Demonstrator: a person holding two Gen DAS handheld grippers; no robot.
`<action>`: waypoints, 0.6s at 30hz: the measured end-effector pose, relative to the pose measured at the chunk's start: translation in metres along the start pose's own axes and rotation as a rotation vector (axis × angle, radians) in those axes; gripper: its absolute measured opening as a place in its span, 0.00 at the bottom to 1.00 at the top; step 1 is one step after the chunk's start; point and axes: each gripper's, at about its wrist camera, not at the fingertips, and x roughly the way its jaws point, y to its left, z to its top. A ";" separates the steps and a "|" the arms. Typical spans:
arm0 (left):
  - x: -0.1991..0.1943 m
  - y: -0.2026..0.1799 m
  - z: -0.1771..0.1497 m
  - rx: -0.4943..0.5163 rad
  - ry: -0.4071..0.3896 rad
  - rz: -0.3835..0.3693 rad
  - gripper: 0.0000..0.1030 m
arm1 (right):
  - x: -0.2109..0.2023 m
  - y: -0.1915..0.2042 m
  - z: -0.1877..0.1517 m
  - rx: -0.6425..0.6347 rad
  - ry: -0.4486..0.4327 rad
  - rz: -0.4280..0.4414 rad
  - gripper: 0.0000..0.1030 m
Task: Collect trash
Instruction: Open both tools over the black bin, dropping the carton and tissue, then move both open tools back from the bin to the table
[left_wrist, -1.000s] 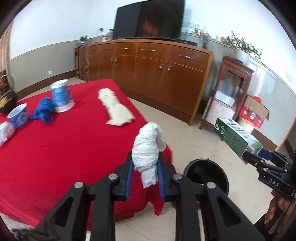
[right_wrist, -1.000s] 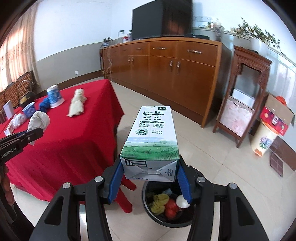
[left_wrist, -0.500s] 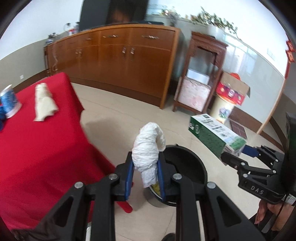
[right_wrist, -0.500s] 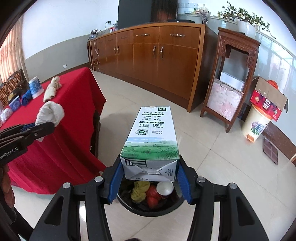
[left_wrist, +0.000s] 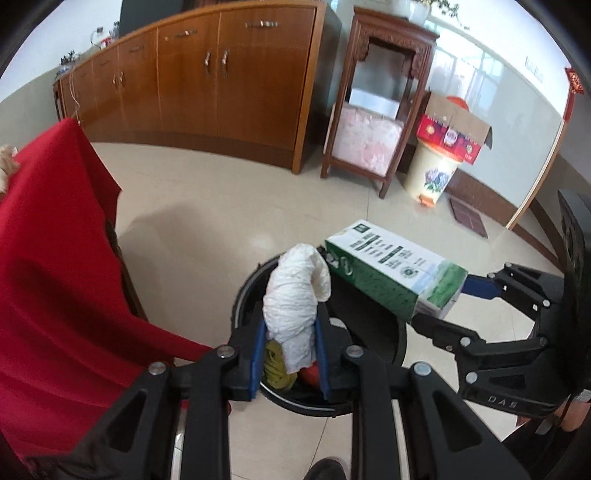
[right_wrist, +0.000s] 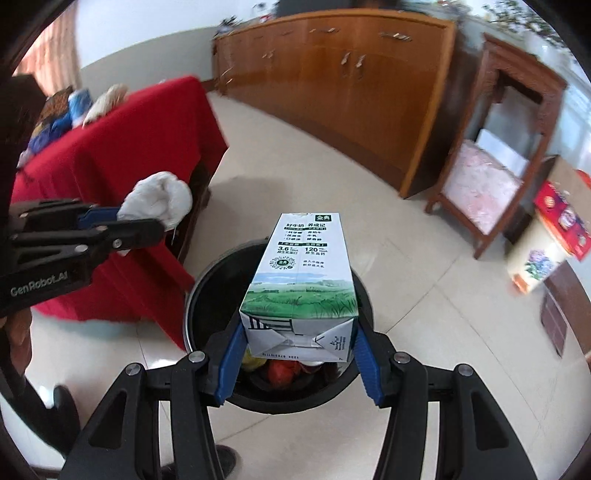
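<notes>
Milk carton (right_wrist: 301, 284) — white and green, meadow print, "3.6" and "120" legible — pinched at its folded end by right gripper (right_wrist: 299, 349), over black bin (right_wrist: 207, 280) holding yellow and red scraps. Crumpled white tissue wad (left_wrist: 295, 299) clamped in left gripper (left_wrist: 290, 354) marked "GenRobot.AI", above bin's near-left rim beside red tablecloth (left_wrist: 48, 277).

The milk carton (right_wrist: 301, 291) hides most of the bin's (right_wrist: 207, 280) contents.
</notes>
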 end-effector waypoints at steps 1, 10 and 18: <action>0.007 -0.002 -0.001 0.002 0.014 -0.001 0.24 | 0.007 -0.001 -0.001 -0.017 0.014 0.018 0.55; 0.050 -0.009 -0.013 -0.011 0.135 -0.024 0.36 | 0.054 -0.009 -0.014 -0.086 0.121 0.112 0.56; 0.025 0.011 -0.029 -0.031 0.081 0.144 0.89 | 0.075 -0.032 -0.026 -0.035 0.161 -0.026 1.00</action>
